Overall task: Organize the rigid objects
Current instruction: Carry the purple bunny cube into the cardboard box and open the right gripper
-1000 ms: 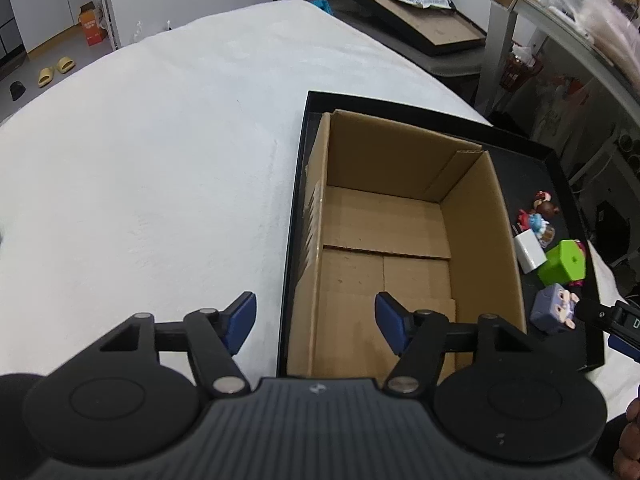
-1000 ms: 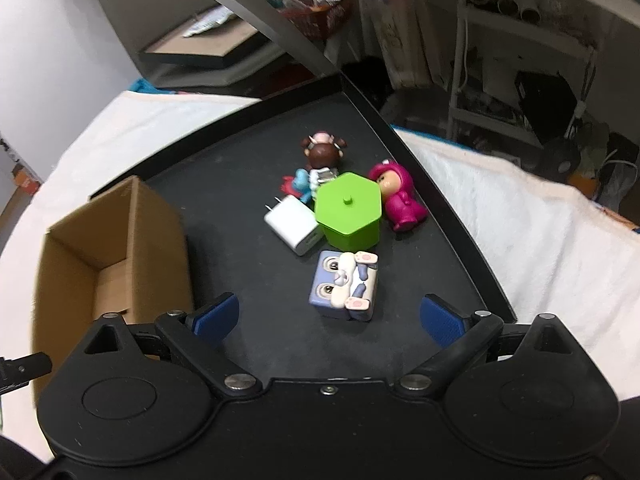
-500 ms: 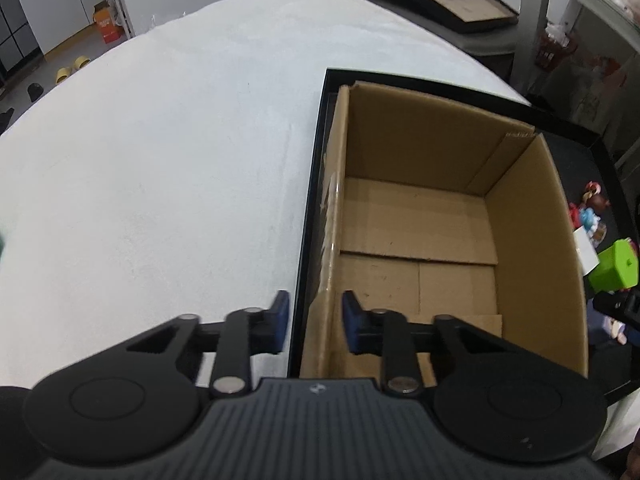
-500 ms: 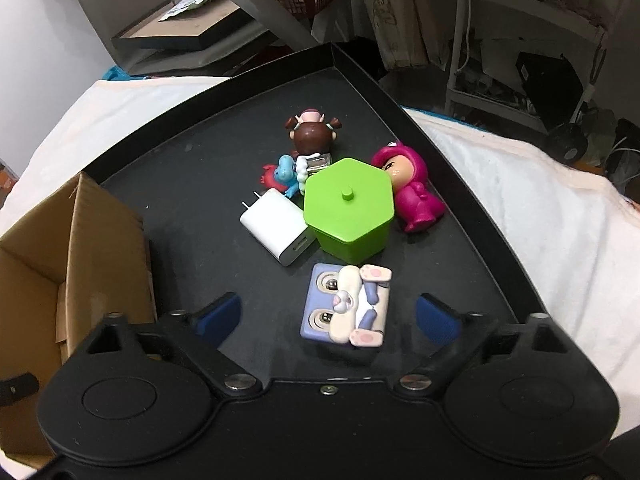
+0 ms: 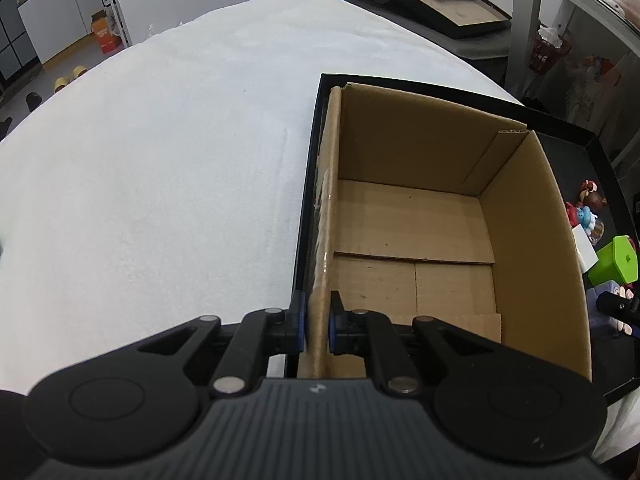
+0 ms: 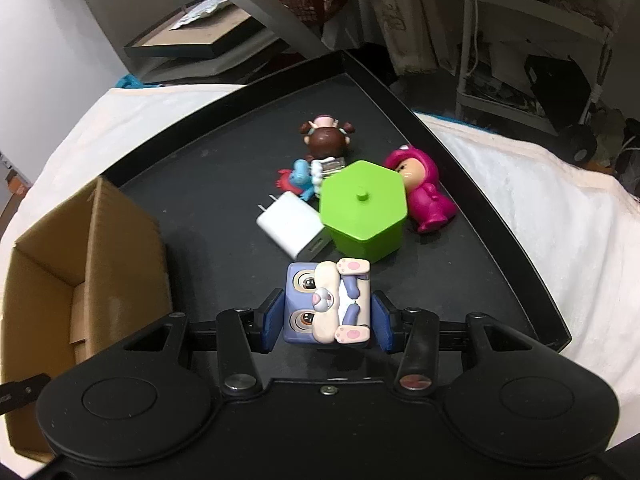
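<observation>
An open, empty cardboard box stands on the left part of a black tray. My left gripper is shut on the box's near left wall. In the right wrist view my right gripper is shut on a purple cube toy with a cream rabbit figure on it. Just beyond lie a green hexagonal container, a white charger, a pink figurine, a brown-haired doll and a small blue-red figure. The box shows at the left there.
The tray lies on a white cloth-covered table that stretches wide to the left. The tray's raised rim runs close on the right of the toys. Shelves and clutter stand beyond the table edge.
My left gripper slid left and closed on the box's left wall. My right gripper moved forward and closed on the purple cube toy.
</observation>
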Tool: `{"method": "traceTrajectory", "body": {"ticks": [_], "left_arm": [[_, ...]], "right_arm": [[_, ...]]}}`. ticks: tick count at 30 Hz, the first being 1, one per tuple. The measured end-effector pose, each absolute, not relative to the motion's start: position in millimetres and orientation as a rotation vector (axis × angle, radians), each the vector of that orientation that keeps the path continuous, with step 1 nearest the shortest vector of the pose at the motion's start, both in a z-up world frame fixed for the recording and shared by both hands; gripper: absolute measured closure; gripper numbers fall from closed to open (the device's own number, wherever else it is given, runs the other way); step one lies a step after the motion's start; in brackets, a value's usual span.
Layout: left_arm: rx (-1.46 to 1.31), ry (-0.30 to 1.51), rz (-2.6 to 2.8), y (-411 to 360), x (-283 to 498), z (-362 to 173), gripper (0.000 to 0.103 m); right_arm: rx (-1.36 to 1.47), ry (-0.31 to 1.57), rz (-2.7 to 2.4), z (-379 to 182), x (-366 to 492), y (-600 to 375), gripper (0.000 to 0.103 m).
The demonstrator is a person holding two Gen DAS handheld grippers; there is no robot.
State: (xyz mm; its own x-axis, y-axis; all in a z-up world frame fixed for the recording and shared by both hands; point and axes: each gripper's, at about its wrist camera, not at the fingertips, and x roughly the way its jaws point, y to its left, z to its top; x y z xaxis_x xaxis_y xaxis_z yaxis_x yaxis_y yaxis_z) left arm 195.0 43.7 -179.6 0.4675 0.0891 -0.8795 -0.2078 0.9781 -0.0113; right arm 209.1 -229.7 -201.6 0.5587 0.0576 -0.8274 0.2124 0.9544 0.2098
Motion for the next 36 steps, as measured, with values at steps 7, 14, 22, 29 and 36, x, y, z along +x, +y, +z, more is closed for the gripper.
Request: {"method": "traceTrajectory", "body": {"ticks": [7, 14, 22, 29, 36], "left_arm": [[-0.157, 1.075, 0.170, 50, 195, -180, 0.093], [-0.188, 1.082, 0.150, 58, 197, -181, 0.093], [-0.227, 1.094, 0.102, 64, 201, -183, 0.092], [-0.260, 1.078, 0.076, 65, 202, -186, 0.091], [-0.326, 1.078, 0.071, 72, 201, -189, 0.090]], "right_arm": [[0.252, 0.962, -0.049, -184, 205, -214, 0.058], [0.219, 0.939, -0.024, -166, 206, -197, 0.058], [0.185, 0.902, 0.003, -140, 209, -176, 0.058], [0.141, 0.873, 0.039, -123, 212, -153, 0.058], [0.100, 0.854, 0.090, -111, 215, -127, 0.058]]}}
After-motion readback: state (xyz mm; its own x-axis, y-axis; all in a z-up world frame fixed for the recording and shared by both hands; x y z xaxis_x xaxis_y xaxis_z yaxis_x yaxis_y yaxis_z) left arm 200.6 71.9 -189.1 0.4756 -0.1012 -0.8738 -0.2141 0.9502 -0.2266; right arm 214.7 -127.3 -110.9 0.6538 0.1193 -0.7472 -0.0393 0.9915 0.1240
